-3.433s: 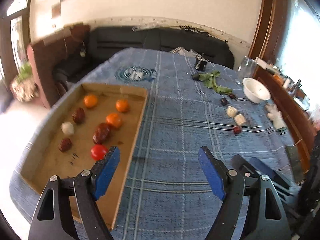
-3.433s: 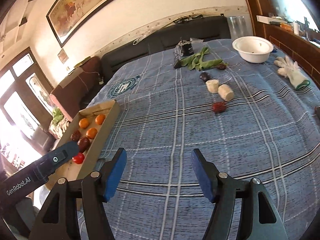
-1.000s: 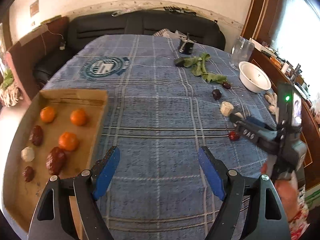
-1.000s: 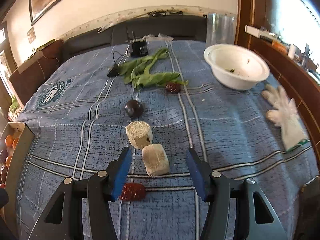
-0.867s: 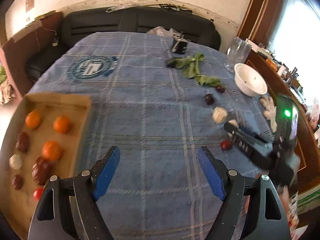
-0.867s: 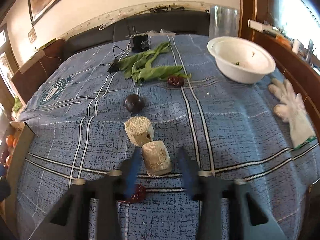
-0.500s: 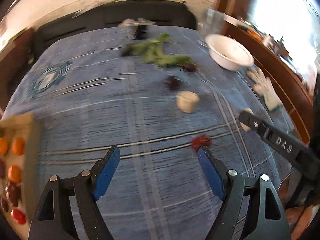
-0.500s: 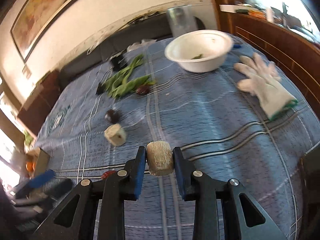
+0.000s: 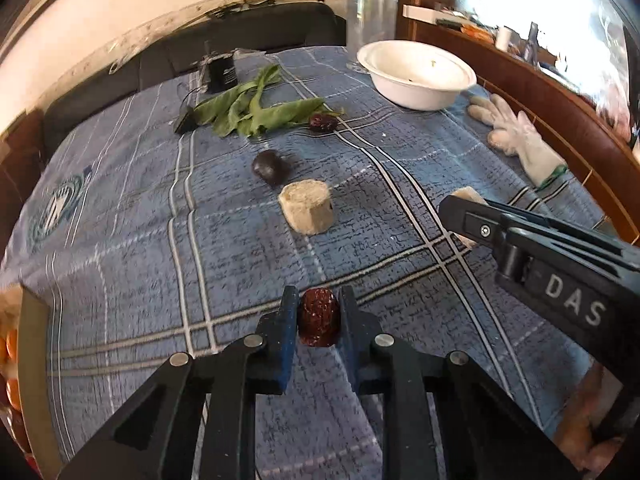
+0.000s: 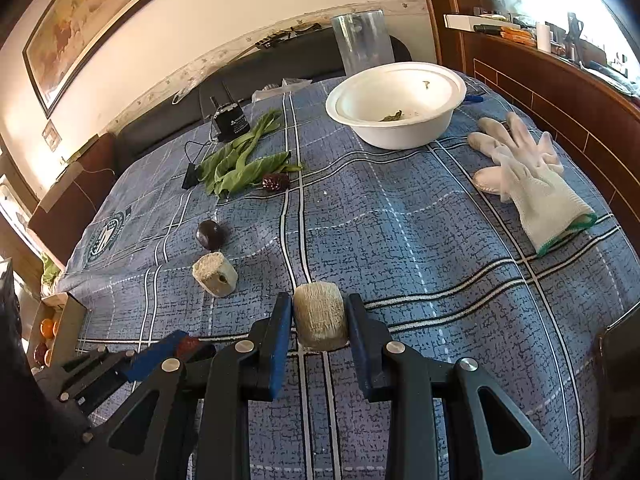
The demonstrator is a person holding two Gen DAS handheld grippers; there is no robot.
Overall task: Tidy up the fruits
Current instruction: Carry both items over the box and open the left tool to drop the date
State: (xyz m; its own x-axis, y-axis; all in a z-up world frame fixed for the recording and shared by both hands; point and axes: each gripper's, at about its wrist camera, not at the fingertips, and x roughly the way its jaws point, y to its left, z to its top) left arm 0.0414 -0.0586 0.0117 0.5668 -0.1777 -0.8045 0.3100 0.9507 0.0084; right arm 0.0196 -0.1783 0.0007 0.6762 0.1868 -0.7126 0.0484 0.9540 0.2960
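My left gripper is shut on a wrinkled red date just above the blue checked tablecloth. My right gripper is shut on a beige cut chunk and shows at the right of the left wrist view. A second beige chunk, a dark round fruit and another red date lie on the cloth. The cardboard tray with orange fruits sits at the far left.
Green leaves, a small black device and a white bowl lie farther back. A clear glass stands behind the bowl. White gloves lie at right by the wooden edge.
My left gripper has moved right from the tray side to the red date and shut on it. My right gripper has shut on the beige chunk and lifted it a little.
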